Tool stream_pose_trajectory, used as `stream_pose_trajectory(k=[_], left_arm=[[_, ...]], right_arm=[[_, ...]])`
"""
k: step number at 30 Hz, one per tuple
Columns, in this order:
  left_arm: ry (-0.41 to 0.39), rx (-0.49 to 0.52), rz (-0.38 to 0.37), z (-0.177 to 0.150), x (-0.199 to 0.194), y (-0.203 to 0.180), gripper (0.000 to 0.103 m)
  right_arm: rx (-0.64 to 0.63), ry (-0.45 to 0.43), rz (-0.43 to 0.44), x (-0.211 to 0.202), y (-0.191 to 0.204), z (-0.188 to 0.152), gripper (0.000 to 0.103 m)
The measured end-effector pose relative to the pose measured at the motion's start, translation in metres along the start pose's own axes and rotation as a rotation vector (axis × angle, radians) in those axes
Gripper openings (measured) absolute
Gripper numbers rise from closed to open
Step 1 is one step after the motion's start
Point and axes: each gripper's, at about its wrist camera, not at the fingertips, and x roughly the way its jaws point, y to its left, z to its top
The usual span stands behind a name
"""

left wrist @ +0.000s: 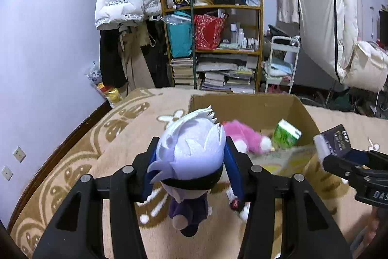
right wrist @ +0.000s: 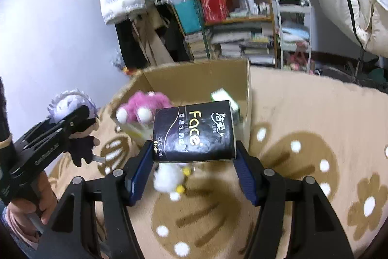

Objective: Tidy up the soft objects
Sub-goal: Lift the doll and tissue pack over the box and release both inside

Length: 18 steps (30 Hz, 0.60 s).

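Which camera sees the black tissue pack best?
The right wrist view. The black tissue pack fills the middle, clamped in the right gripper, with its "Face" label readable. The left wrist view catches only one end of the pack at its right edge.

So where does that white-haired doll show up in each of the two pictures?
Left wrist view: the white-haired doll is dead centre, clamped by its head in the left gripper.
Right wrist view: it hangs at the left edge, facing the camera.
Shared landmark: the cardboard box holding the pink plush.
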Motion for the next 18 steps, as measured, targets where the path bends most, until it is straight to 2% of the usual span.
stream_pose_trajectory(k=[5,8,18], left_arm=[[-0.026,0.004,0.003,0.016,0.009,0.006,0.049],[-0.012,-0.008,-0.014,0.023,0.017,0.007,0.049],[-0.015,0.003,-0.030,0.041,0.042,0.004,0.049]], right_arm=[[-0.016,-0.080,0.016,-0.005,0.003,0.011,0.068],[-0.024,-0.102,0.018,-0.002,0.004,0.018,0.068],[-0.043,-0.105,0.027,0.024,0.000,0.030,0.068]])
